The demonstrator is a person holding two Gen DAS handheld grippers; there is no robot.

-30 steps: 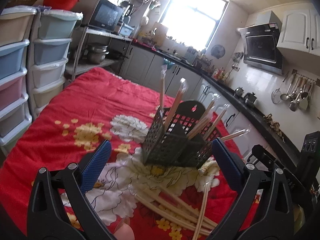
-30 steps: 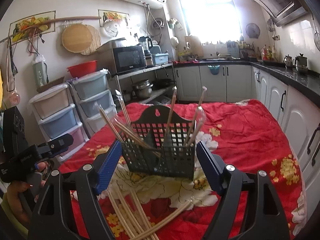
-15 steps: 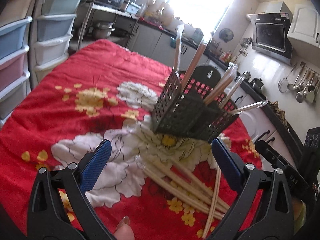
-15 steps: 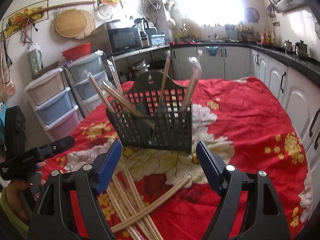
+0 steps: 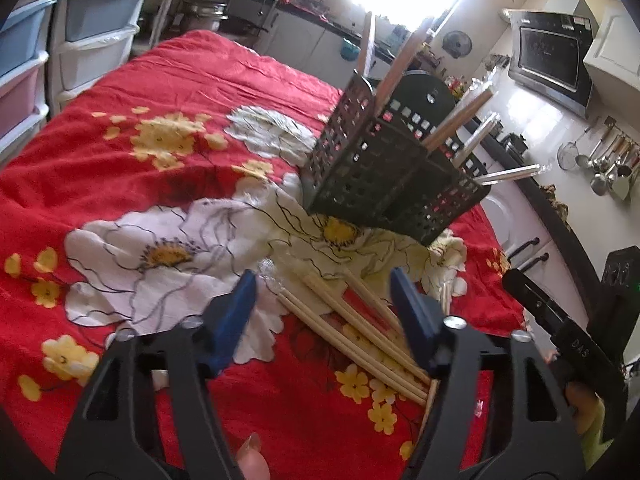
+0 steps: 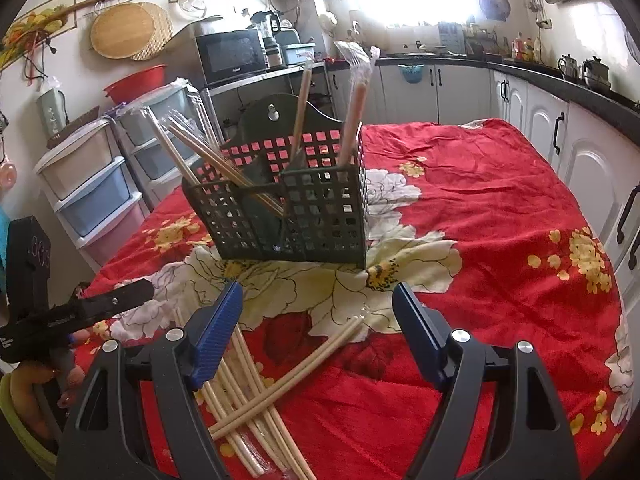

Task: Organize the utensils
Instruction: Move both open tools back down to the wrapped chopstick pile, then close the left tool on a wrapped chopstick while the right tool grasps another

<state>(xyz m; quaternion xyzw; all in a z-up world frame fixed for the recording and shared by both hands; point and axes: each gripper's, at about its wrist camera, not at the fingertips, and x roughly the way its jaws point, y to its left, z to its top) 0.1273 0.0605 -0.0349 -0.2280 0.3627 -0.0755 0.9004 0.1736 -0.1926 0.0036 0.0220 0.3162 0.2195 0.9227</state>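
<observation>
The left tool (image 5: 322, 304) has just been narrowing its jaws, now about half apart, with several loose chopsticks (image 5: 360, 328) lying between the blue pads; whether the pads press on them cannot be told. The right tool (image 6: 318, 320) is released, jaws wide, holding nothing, hovering over the same chopsticks (image 6: 256, 384). The black utensil basket (image 6: 288, 208) stands on the red flowered cloth (image 6: 500, 220) covering the worktop; the loose chopsticks lie just in front of the basket, more stand inside it.

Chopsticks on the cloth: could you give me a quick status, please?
Left tool open, jaws just closing over loose chopsticks, none gripped. Right tool open, empty. Basket partly filled. Nothing blocking.
</observation>
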